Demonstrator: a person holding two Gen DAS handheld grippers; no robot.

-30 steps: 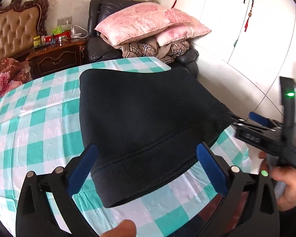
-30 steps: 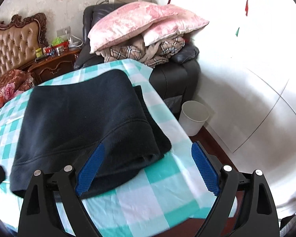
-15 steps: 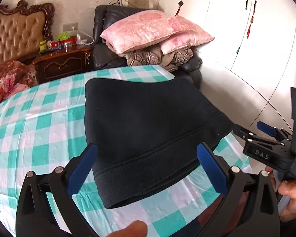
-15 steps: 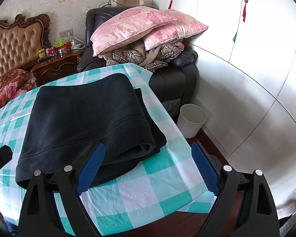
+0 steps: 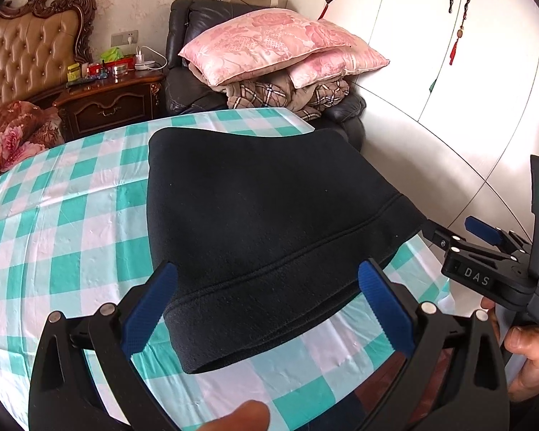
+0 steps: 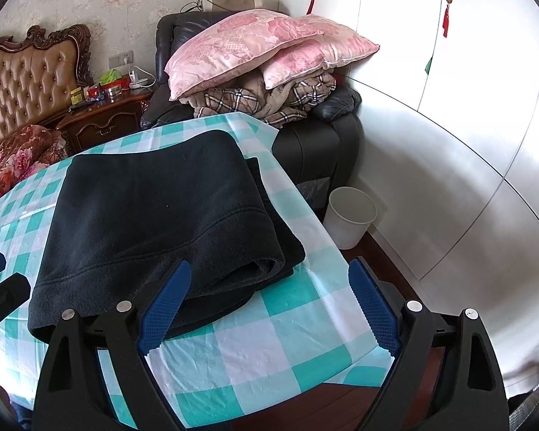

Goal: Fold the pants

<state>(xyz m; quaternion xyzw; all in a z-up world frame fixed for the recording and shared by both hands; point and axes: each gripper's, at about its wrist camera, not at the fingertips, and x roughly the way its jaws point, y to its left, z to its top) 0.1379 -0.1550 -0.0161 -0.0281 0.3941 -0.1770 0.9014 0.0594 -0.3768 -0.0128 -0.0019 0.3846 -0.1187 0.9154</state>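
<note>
Black fleece pants (image 5: 255, 215) lie folded into a thick stack on the teal and white checked tablecloth (image 5: 54, 237); in the right wrist view the pants (image 6: 154, 215) show layered edges at their right side. My left gripper (image 5: 266, 305) is open, hovering above the near hem with nothing between its blue pads. My right gripper (image 6: 269, 305) is open too, held back over the table's near right corner, empty. The right gripper (image 5: 485, 251) also appears at the right edge of the left wrist view, held by a hand (image 5: 528, 355).
A black armchair (image 6: 316, 143) piled with pink pillows (image 6: 255, 43) and a plaid blanket stands past the table's far end. A white bin (image 6: 350, 215) sits on the floor to the right. A wooden nightstand (image 5: 107, 104), tufted headboard and white wardrobe doors ring the room.
Both grippers have pulled back and risen away from the folded pants, so more of the table and room shows. The pants have stayed put.
</note>
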